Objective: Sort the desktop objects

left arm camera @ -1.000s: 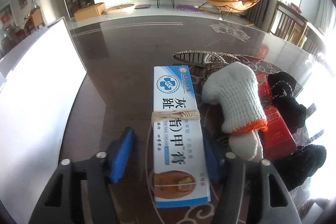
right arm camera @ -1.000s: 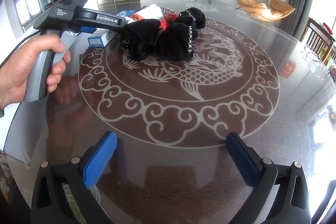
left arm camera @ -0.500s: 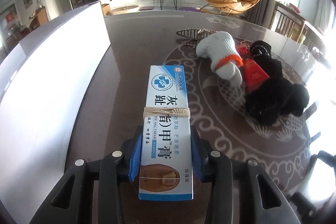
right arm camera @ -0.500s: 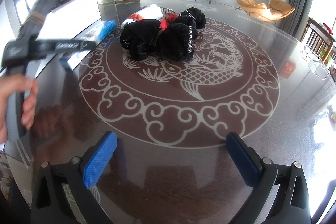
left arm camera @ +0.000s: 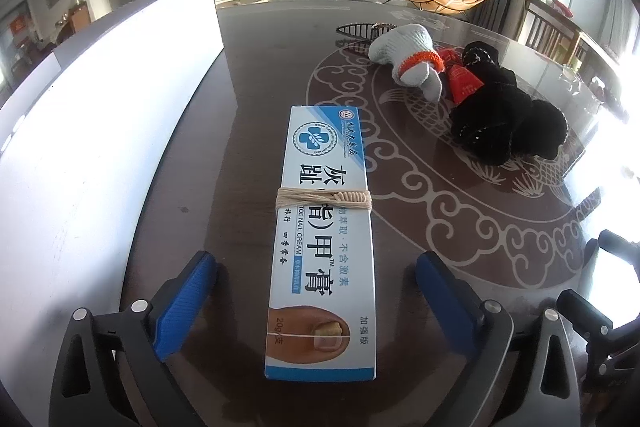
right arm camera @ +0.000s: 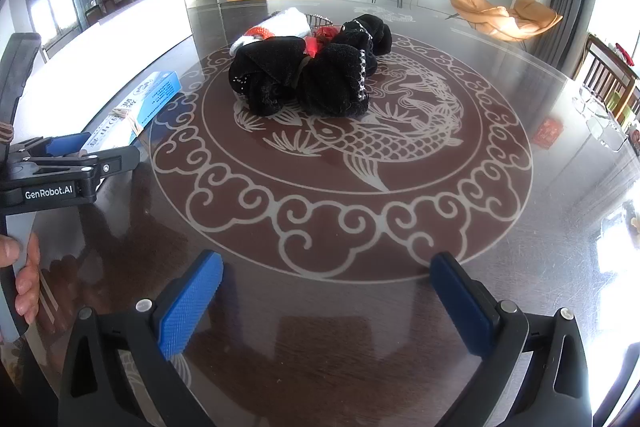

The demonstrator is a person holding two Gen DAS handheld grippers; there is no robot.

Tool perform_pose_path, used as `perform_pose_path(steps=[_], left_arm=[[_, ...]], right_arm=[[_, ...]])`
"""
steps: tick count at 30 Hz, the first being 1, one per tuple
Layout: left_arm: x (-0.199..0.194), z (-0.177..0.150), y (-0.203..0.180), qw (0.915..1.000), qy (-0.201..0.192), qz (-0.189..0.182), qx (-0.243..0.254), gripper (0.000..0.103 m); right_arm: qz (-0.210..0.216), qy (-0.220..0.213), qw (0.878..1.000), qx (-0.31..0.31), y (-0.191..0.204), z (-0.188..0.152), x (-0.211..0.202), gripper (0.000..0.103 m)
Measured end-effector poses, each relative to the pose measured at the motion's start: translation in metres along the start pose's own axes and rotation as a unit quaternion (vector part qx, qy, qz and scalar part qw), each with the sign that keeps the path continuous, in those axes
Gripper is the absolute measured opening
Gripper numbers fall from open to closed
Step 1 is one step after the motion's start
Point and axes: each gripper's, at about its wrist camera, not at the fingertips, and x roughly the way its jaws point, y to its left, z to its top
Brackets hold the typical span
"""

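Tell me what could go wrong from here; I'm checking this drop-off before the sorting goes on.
The left claw has just opened, but the nail cream box lies between its pads, so pulling back crookedly could drag it. The black scrunchies, red packet and white glove overlap, so one grab may lift several.

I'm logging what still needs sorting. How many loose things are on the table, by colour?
Blue and white: 1, box
Grey-white: 1, knitted glove
Red: 1, packet
Black: 1 pile of fluffy fabric; separate pieces cannot be told
Total: 4
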Motion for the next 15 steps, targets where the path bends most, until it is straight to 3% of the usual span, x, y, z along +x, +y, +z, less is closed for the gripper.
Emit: perform_pose_path(steps=[15], left_arm=[[0.0015, 0.0004, -0.0015, 1.0, 0.002, -0.001, 0.002, 0.103]], right_arm=[[0.0, 0.0, 1.0, 0.0, -0.0001, -0.0002, 0.0001, 0.103]])
